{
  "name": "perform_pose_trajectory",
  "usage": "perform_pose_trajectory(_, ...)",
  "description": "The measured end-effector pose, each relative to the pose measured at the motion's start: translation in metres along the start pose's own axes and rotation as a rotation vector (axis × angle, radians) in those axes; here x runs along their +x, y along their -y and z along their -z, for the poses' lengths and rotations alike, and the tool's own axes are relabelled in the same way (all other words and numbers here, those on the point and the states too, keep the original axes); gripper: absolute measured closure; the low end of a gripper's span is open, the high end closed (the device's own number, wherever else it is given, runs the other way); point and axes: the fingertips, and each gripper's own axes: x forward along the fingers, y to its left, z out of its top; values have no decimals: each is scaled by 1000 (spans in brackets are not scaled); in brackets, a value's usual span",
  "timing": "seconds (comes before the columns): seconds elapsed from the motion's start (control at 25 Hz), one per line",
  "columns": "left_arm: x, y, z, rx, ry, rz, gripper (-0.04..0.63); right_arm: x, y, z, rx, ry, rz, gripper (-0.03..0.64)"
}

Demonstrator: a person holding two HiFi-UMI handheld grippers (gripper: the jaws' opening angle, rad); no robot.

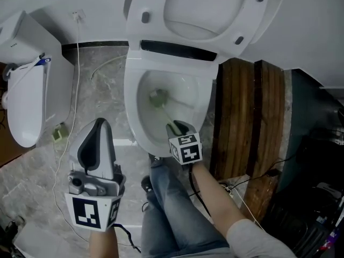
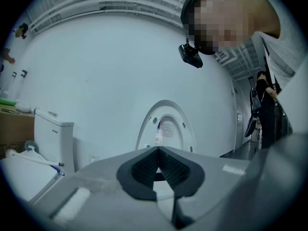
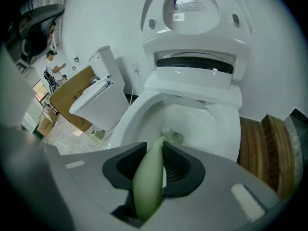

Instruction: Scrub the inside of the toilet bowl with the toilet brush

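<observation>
The white toilet bowl [image 1: 134, 117] stands open with its lid [image 1: 204, 9] up. My right gripper [image 1: 180, 128] hangs over the bowl's near rim, shut on the pale green handle of the toilet brush [image 3: 149, 182]. The brush head [image 1: 158, 97] is down inside the bowl, near the bottom; the right gripper view shows the brush head [image 3: 169, 134] beyond the right gripper [image 3: 155, 146]. My left gripper [image 1: 100, 122] is over the floor to the left of the bowl, shut and holding nothing. In its own view the left gripper [image 2: 158, 150] points up at the wall and the lid [image 2: 166, 129].
A second white toilet [image 1: 27, 101] stands at the left, with a white cable [image 1: 75, 90] and a small green item [image 1: 59, 132] on the marble floor beside it. Wooden planks [image 1: 247, 122] lie right of the bowl. The person's jeans-clad legs [image 1: 172, 198] are just below it.
</observation>
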Motion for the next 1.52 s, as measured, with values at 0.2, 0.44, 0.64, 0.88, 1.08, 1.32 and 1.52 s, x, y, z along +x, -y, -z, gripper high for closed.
perform_pose_trajectory(0.2,0,10,-8,-3,21,18,592,-12,-6,15,-10,-12,-19,514)
perform_pose_trajectory(0.44,0,19,-11,10,26,33,592,-22,-5,29,-52,-38,-19,514)
perform_pose_trajectory(0.64,0,25,-11,15,24,41,592,-26,4,37,-58,-59,8,514)
perform_pose_trajectory(0.88,3,27,-14,0,39,47,592,-30,12,36,-53,-77,46,514)
perform_pose_trajectory(1.08,4,27,-15,3,35,42,592,-32,18,36,-66,-79,80,514)
perform_pose_trajectory(1.32,4,24,-12,24,15,31,592,-30,31,30,-36,-50,131,512)
perform_pose_trajectory(1.52,5,23,-11,22,9,27,592,-30,50,24,58,-29,181,512)
